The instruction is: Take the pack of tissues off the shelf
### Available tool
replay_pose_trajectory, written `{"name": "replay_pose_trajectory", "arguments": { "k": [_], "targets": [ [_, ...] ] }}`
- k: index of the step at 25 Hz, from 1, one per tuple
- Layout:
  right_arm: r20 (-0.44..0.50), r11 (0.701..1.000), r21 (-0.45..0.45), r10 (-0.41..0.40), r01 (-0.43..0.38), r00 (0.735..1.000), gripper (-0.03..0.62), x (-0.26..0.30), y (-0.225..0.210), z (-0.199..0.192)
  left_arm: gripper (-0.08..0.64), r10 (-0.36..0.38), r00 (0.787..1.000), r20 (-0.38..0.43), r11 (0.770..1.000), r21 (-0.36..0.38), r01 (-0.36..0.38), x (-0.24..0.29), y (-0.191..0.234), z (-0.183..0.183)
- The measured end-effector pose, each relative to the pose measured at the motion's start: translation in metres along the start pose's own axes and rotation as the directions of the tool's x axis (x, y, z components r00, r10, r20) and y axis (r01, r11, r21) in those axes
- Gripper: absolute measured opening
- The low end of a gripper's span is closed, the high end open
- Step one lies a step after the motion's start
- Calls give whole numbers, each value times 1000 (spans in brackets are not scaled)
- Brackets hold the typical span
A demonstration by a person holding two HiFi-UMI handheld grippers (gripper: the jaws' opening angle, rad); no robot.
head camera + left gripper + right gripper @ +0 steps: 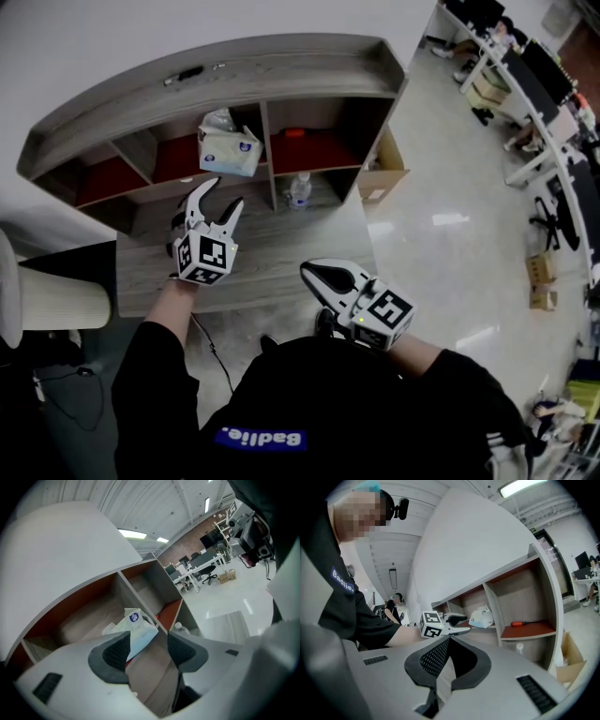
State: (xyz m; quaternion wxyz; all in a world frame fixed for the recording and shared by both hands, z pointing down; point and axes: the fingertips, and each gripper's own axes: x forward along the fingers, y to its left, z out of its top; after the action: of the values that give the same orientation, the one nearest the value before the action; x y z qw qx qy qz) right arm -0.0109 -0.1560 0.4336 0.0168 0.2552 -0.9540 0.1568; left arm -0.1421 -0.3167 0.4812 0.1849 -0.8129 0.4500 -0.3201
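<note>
The pack of tissues point(228, 150), white and pale blue with loose plastic at its top, lies in the middle upper compartment of the grey wooden shelf point(281, 70), on a red floor. My left gripper point(223, 195) is open just in front of and below the pack, not touching it. In the left gripper view the pack point(136, 627) shows beyond the gap between the spread jaws of the left gripper point(149, 651), and nothing is between the pads. My right gripper point(309, 272) is shut and empty, held low near my body. From the right gripper view the pack point(482, 617) and the left gripper point(454, 623) are seen side-on.
A red-handled screwdriver point(293, 133) lies in the right upper compartment. A water bottle point(299, 190) stands in the lower compartment. A cardboard box point(380, 173) sits at the shelf's right end. A wooden surface point(272, 248) lies before the shelf. Desks and chairs fill the far right.
</note>
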Motion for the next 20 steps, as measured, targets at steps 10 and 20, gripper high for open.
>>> {"name": "replay_pose_trajectory", "arguments": {
  "k": [10,20],
  "targets": [
    [4,1000,3,-19,19,1000,26,-4,-9,0,236,4,998,-65,996,86,2,29,3,-19],
    [-9,1000,18,-24,24,1000,26,-5,-12,-5,236,25,994,-105,973,229,-1,46,5,-24]
  ]
}}
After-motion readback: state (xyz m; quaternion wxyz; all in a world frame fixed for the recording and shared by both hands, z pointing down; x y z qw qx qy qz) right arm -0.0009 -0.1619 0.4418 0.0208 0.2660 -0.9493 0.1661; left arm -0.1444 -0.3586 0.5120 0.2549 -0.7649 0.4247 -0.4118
